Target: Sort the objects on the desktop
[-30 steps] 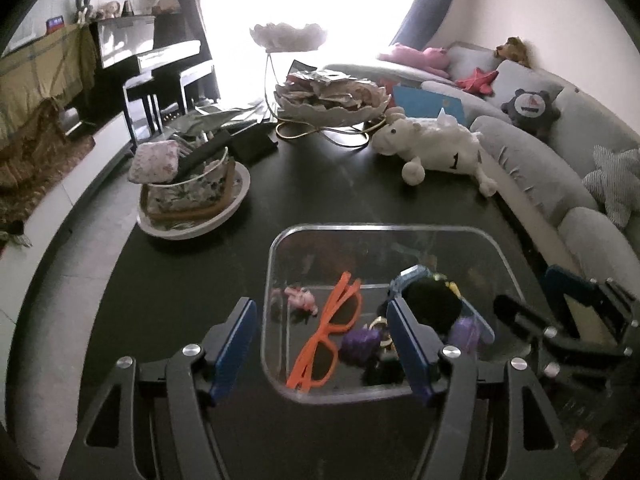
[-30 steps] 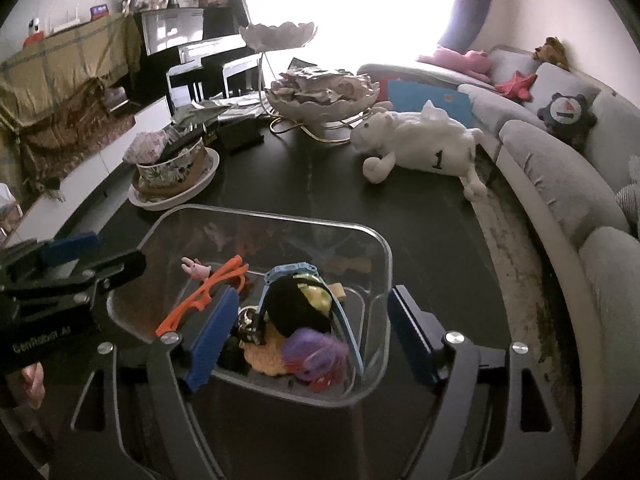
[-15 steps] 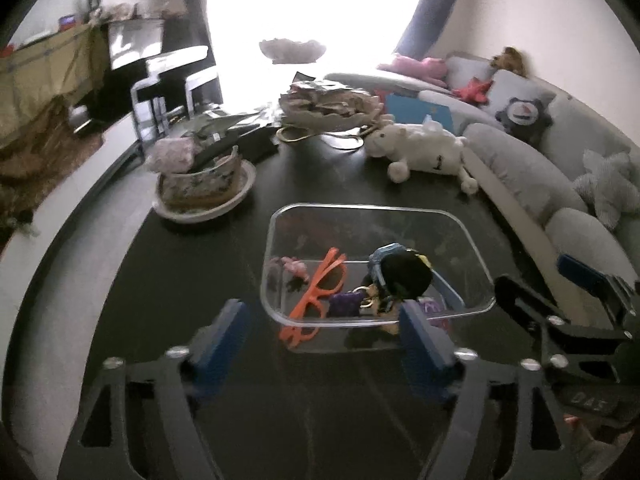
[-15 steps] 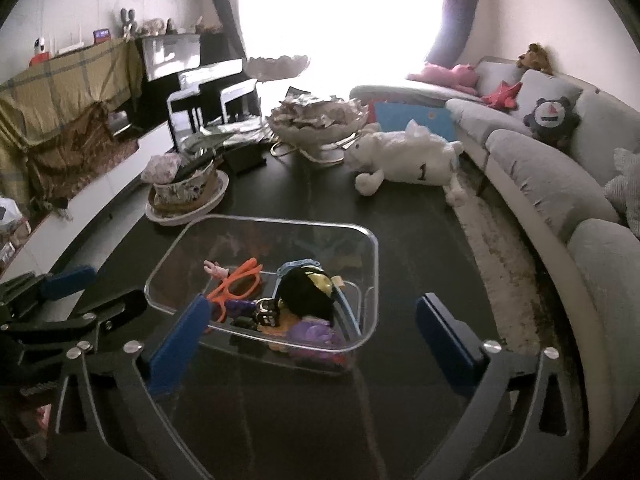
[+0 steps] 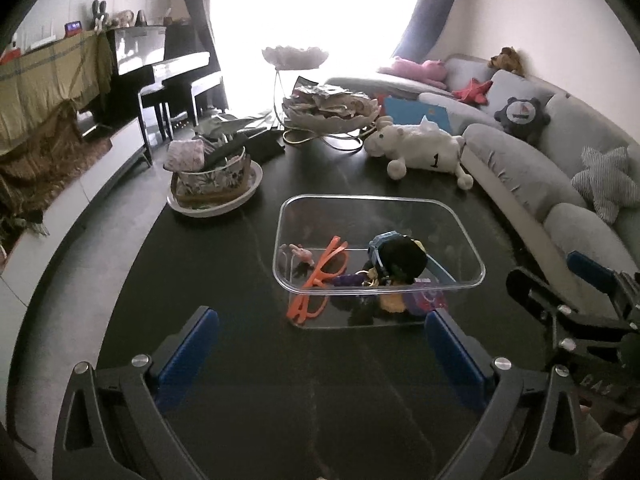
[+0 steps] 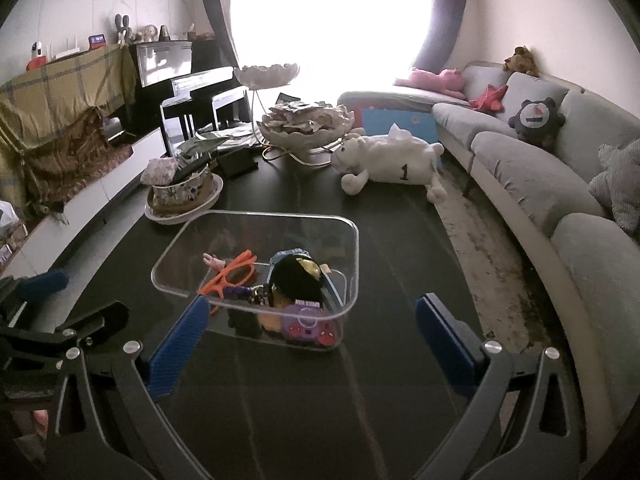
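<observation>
One clear rectangular plastic bin (image 5: pixel 460 216) holding one orange glasses frame (image 5: pixel 320 280); other contents jumbled, indistinct. Left claw (image 5: pixel 320 350), right claw (image 6: pixel 312 334): both spread wide, empty.

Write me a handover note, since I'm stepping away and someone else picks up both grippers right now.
Left gripper: open, empty, short of the clear bin.
Right gripper: open, empty, also short of it.
The bin stands on the dark table and holds the orange glasses, a small pink figure, a black round toy and a purple gadget.
Done: those items are binned.
Left: no loose small items in view; check beyond the frame.
</observation>
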{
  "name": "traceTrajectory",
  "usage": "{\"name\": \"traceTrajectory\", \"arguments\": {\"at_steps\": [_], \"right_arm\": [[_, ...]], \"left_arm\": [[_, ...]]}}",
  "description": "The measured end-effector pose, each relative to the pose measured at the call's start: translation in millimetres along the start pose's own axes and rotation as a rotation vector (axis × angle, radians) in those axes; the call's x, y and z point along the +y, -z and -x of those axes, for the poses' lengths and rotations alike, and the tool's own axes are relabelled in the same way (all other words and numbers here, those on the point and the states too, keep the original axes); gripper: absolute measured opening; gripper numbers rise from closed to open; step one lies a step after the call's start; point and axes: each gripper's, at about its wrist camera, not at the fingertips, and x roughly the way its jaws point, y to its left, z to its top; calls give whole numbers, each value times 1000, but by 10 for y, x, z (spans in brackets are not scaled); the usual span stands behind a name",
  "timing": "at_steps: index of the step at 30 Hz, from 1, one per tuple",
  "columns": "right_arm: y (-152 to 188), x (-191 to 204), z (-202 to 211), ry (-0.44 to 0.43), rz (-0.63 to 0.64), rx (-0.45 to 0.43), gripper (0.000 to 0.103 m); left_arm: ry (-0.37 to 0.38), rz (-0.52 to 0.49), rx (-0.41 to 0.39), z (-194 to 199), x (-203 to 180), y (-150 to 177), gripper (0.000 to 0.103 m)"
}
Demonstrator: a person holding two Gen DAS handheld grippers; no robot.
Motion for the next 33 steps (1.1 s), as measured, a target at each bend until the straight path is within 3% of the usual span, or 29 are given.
{"name": "traceTrajectory", "arguments": {"at_steps": [14, 23, 33], "right_arm": [[176, 8, 254, 21, -20, -1, 102], [281, -6, 393, 28, -30, 5, 102], [373, -68, 397, 43, -38, 31, 102]], "left_arm": [[-24, 2, -41, 288, -39, 151, 102], [14, 1, -34, 408, -72, 271, 102], [-2, -69, -35, 429, -220, 353, 102]]}}
